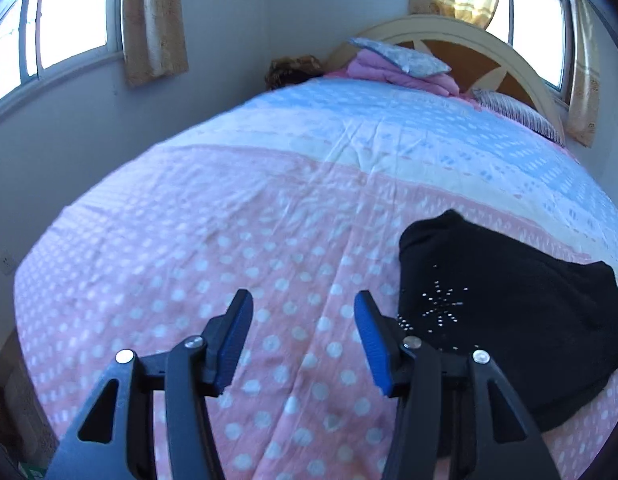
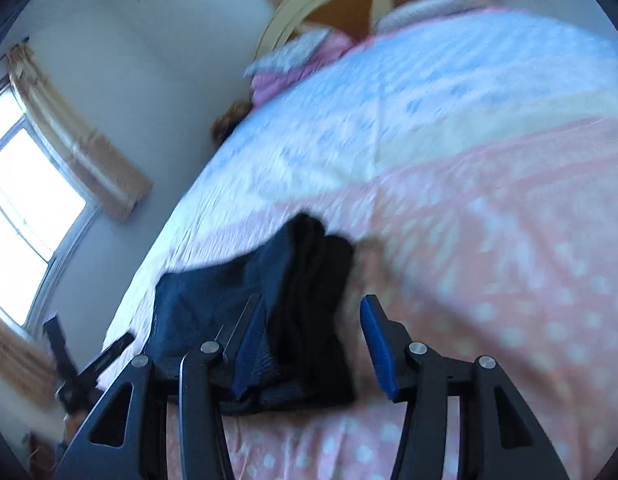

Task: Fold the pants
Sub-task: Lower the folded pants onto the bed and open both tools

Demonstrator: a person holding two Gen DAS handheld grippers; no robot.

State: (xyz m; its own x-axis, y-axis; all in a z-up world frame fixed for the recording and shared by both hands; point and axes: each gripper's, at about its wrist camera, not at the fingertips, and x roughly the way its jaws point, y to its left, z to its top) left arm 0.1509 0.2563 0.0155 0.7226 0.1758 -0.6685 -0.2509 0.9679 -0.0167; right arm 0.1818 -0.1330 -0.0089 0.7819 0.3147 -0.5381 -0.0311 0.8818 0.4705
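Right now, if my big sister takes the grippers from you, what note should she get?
Left hand-held gripper: open, holding nothing, hovering over the pink polka-dot bedspread.
Right hand-held gripper: open, holding nothing, above the pants; that view is blurred.
Black pants with sparkly studs: in a compact folded bundle near the bed's edge, right of the left gripper.
Done: pants look folded, at least partly.
Left: check whether another fold or smoothing is needed.

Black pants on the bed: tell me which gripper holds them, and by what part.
Neither. The left gripper and right gripper are both open and empty; the black pants lie loose on the bedspread.
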